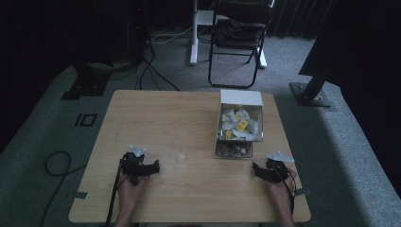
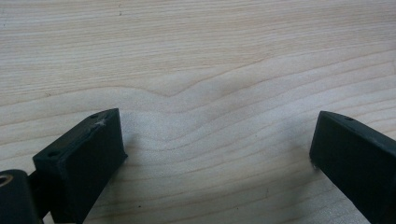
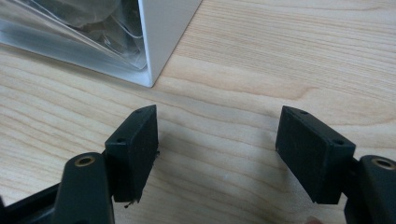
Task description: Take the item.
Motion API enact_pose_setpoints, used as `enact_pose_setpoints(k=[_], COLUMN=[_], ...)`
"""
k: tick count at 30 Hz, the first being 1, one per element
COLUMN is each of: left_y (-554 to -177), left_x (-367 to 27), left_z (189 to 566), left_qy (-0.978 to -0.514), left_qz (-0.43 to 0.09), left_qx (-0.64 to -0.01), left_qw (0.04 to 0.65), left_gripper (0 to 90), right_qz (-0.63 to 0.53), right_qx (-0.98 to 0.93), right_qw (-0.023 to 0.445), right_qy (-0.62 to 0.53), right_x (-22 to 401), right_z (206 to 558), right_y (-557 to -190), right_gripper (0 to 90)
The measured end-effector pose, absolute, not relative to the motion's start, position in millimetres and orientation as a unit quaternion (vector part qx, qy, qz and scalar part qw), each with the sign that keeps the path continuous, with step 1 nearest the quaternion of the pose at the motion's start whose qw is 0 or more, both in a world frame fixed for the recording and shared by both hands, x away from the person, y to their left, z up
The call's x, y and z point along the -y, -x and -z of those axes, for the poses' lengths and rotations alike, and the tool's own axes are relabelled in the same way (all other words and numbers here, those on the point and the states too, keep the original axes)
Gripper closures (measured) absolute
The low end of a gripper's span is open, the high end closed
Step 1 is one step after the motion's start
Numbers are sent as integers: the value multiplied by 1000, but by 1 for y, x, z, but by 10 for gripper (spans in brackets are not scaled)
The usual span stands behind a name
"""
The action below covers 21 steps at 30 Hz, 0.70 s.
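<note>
Left gripper [image 1: 150,168] lower left of high view, right gripper [image 1: 259,171] lower right; both rest low on light wooden table [image 1: 151,113], fingers wide, holding nothing, seemingly staged for reach. Clear plastic cup [image 1: 180,153] stands between them at centre; white-topped clear dispenser box of sachets [image 1: 239,124] just up-right of it, near right gripper.

Both forearms come in from the near edge, one on each side, well apart. The left gripper [image 1: 150,168] lies low over the table [image 1: 198,198], its black fingers [image 2: 84,163] spread wide with nothing between them. The right gripper [image 1: 257,171] also sits low, its fingers [image 3: 133,149] standing wide apart and empty.
</note>
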<state>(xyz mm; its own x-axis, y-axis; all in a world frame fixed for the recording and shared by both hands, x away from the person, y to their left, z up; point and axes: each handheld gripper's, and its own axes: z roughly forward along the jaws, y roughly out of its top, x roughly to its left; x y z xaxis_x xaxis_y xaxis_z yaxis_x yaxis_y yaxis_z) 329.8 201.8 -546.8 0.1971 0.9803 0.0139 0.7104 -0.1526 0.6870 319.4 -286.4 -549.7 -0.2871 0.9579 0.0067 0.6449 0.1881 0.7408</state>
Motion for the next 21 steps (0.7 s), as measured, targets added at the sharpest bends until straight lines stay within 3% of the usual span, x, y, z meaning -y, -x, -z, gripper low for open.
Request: enact_pose_setpoints(k=[21], left_y=[-330], left_x=[-202], left_z=[547], left_qy=[-720], left_qz=[-239], left_qx=[-587], left_qw=[282], left_gripper=[36], right_qz=[-336], right_qx=[-735], right_qw=[240], right_qy=[-538], right_x=[281], right_z=[538], right_y=[-309], right_gripper=[341])
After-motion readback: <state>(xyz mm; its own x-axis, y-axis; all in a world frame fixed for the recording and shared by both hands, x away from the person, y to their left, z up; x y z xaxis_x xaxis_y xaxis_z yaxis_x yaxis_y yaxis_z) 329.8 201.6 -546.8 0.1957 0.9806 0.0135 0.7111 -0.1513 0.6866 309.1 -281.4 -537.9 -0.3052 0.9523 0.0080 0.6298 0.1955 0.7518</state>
